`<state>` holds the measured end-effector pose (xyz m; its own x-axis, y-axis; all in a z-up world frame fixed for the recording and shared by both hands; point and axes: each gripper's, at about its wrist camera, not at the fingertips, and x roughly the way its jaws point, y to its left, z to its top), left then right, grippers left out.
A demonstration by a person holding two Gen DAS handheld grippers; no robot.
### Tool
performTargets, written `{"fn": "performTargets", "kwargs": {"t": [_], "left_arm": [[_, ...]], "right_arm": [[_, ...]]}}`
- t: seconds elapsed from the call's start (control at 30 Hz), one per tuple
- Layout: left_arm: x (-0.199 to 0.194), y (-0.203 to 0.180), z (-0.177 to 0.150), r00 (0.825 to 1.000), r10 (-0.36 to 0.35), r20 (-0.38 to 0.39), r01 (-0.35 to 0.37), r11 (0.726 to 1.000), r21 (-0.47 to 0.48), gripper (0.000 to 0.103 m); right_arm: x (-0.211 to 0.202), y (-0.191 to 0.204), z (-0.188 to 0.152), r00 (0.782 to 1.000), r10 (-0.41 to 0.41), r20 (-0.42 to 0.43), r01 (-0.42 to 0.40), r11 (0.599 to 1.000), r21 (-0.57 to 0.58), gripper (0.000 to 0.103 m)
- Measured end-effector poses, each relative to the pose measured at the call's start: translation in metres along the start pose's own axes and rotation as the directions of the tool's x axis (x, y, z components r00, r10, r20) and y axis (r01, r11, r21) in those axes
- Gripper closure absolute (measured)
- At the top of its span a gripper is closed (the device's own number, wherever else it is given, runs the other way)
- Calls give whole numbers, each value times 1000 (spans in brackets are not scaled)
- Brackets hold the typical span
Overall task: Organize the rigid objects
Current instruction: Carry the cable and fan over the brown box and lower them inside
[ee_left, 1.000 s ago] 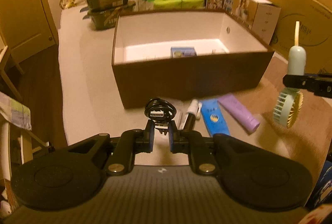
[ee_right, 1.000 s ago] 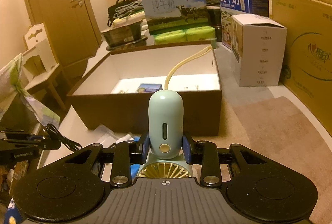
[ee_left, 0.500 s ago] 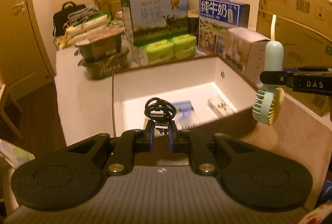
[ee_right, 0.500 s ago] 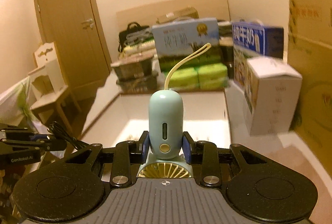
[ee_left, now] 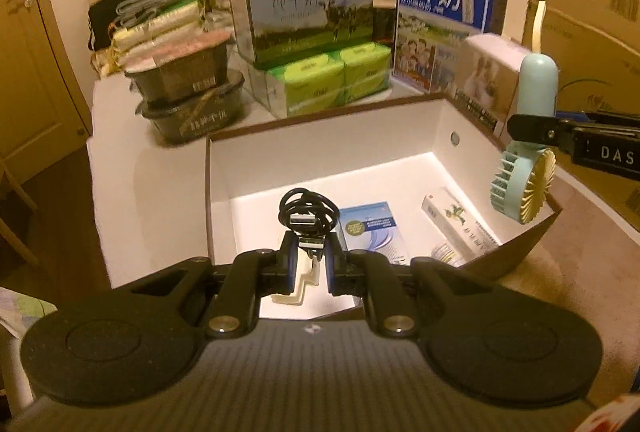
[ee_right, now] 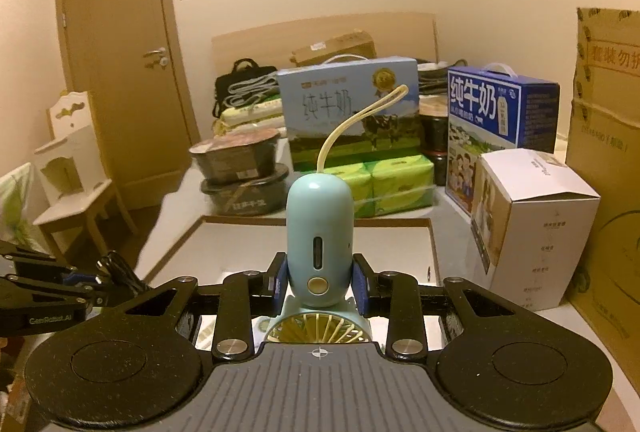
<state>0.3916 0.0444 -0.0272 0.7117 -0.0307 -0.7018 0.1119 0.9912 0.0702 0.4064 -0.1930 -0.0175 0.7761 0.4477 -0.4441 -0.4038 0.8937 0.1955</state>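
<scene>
My left gripper (ee_left: pixel 311 264) is shut on a coiled black USB cable (ee_left: pixel 306 213) and holds it above the front left of an open brown box (ee_left: pixel 440 135) with a white inside. My right gripper (ee_right: pixel 319 290) is shut on a light blue handheld fan (ee_right: pixel 319 232) with a yellow strap, above the box's near right edge; the fan also shows in the left wrist view (ee_left: pixel 528 167). In the box lie a blue packet (ee_left: pixel 372 228) and a white carton (ee_left: pixel 460 224). The left gripper shows in the right wrist view (ee_right: pixel 92 288).
Behind the box stand milk cartons (ee_left: pixel 308 3), green tissue packs (ee_left: pixel 332 79), stacked dark bowls (ee_left: pixel 188 91) and a white box (ee_right: pixel 532 224). Large cardboard boxes (ee_right: pixel 608 159) stand at the right. A door (ee_right: pixel 116 71) and a small chair (ee_right: pixel 72 167) are at the left.
Both grippers have risen and moved forward over the box with their objects. The tubes on the table in front of the box have dropped out of view.
</scene>
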Motion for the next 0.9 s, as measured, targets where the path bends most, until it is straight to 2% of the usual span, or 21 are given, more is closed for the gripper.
{"fn": "performTargets", "kwargs": {"t": [0.2,0.43,0.53,0.57,0.9], "left_arm": [[30,-3,1,995,-25,-98,27,999,22,90],[66,-3,1,968,-84,-238,86,996,2,90],[71,-5,6,968,-98,-231,104,994,12,89],[72,-6,8,968,-100,-229,107,994,16,85],[75,8,19,980,-68,-185,63,997,-34,76]], "right_arm": [[22,-5,-11,998,-7,-57,7,1000,6,70],[39,-8,-24,993,-9,-119,12,1000,23,70],[45,-9,-25,990,-8,-138,12,1000,28,70],[47,-9,-24,989,-8,-145,12,1000,29,70],[76,-9,-23,971,-8,-239,19,999,43,70]]}}
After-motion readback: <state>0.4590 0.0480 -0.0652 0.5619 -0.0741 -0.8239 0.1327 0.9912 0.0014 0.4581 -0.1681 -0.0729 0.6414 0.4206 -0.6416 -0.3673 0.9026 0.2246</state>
